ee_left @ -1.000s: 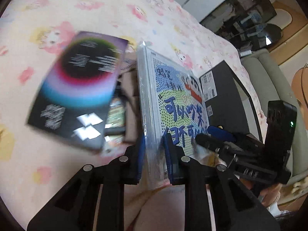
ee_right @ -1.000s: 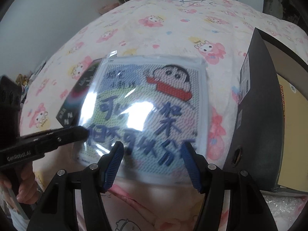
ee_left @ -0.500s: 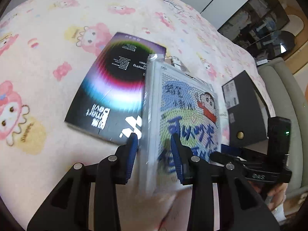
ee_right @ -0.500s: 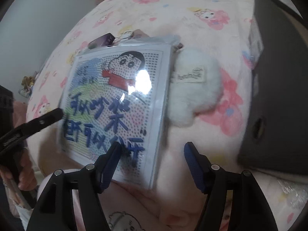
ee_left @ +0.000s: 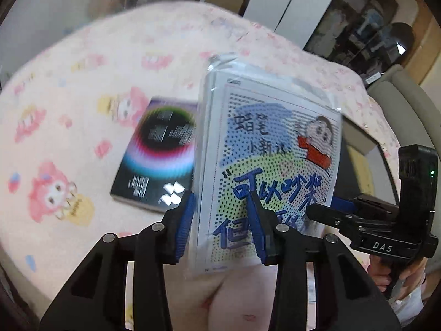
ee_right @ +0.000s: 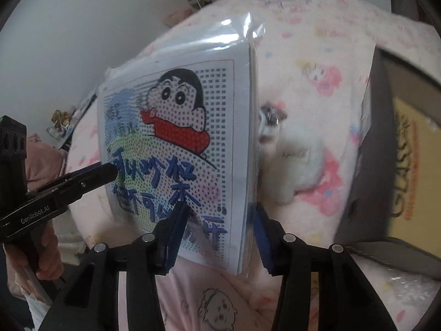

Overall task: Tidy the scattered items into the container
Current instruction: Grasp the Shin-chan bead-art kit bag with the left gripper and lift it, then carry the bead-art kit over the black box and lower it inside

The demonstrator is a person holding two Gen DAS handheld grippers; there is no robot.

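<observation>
Black plastic fingers with blue pads filled the foreground of both wrist views. The left tongs (ee_left: 220, 215) were clamped on the near bottom edge of a clear-wrapped cartoon bead-chart packet (ee_left: 275, 143), one pad behind it and one on its printed face. The right tongs (ee_right: 217, 220) were closing about the packet's other bottom corner, though whether their pads yet pressed on it could not be told. The packet stood tilted up off the bed (ee_left: 69, 110), held between the two tools, and a hand (ee_right: 46, 253) gripped the left handle. Beneath it lay a soft pink blanket printed with pink and yellow cartoon figures. A black booklet with a rainbow ring (ee_left: 160, 160) rested flat on the blanket to the left. A white fluffy charm (ee_right: 297, 171) with a metal clasp lay to the right. Beyond the charm sat the dark container (ee_right: 386, 138), its yellowish inside showing. Past the bed stood a plain pale wall (ee_right: 82, 27), white cupboard doors (ee_left: 275, 0), a dark glass-fronted cabinet (ee_left: 358, 27) and a beige padded seat (ee_left: 399, 104).
</observation>
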